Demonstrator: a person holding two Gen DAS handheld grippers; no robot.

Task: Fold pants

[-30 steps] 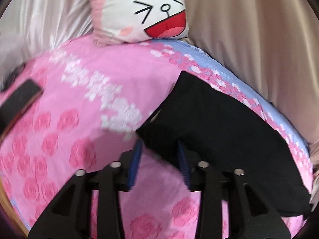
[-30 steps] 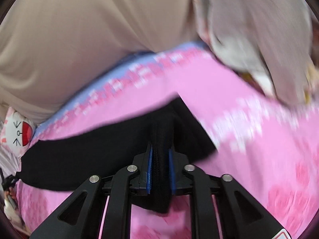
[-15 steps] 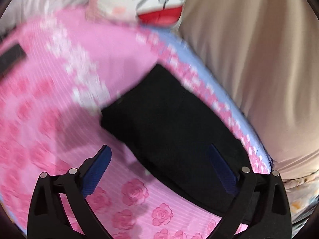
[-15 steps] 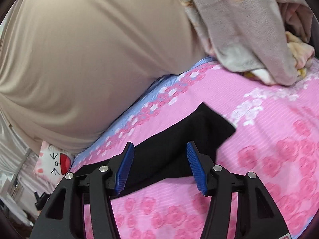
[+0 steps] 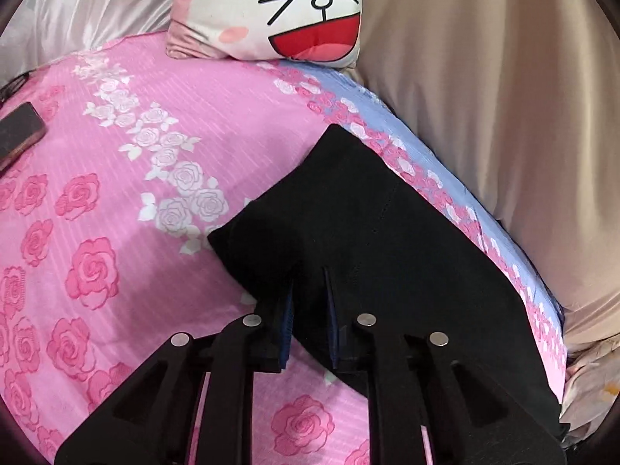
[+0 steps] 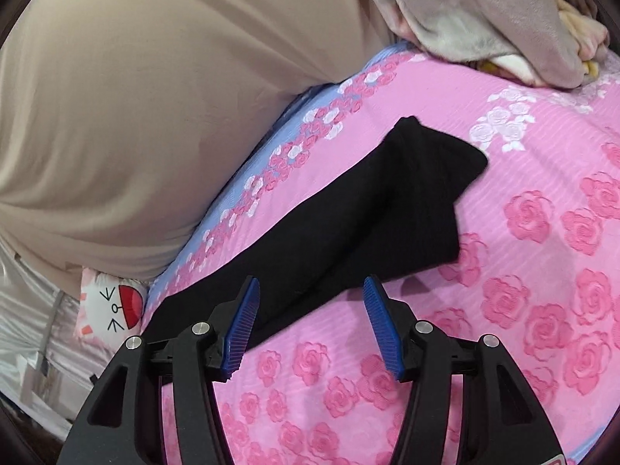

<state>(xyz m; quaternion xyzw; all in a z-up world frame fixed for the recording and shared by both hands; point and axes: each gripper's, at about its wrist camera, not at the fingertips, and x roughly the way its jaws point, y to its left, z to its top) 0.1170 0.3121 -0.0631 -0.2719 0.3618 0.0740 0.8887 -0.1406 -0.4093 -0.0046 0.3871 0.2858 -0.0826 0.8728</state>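
The black pants (image 5: 372, 240) lie folded lengthwise on the pink rose bedsheet (image 5: 116, 201), near its blue border. My left gripper (image 5: 309, 310) is shut on the near edge of the pants, with black cloth pinched between its blue pads. In the right wrist view the pants (image 6: 348, 232) run from lower left to a folded end at upper right. My right gripper (image 6: 308, 317) is open and empty, just above the near edge of the pants.
A cartoon-face pillow (image 5: 279, 11) stands at the head of the bed. A beige cover (image 6: 155, 97) bulges along the far side. A grey blanket heap (image 6: 484, 15) lies at the other end. A dark flat object (image 5: 15, 135) rests at the left edge.
My left gripper was wide open half a second ago and has now closed on the pants' near edge. My right gripper let go of the pants a second ago and stays open.
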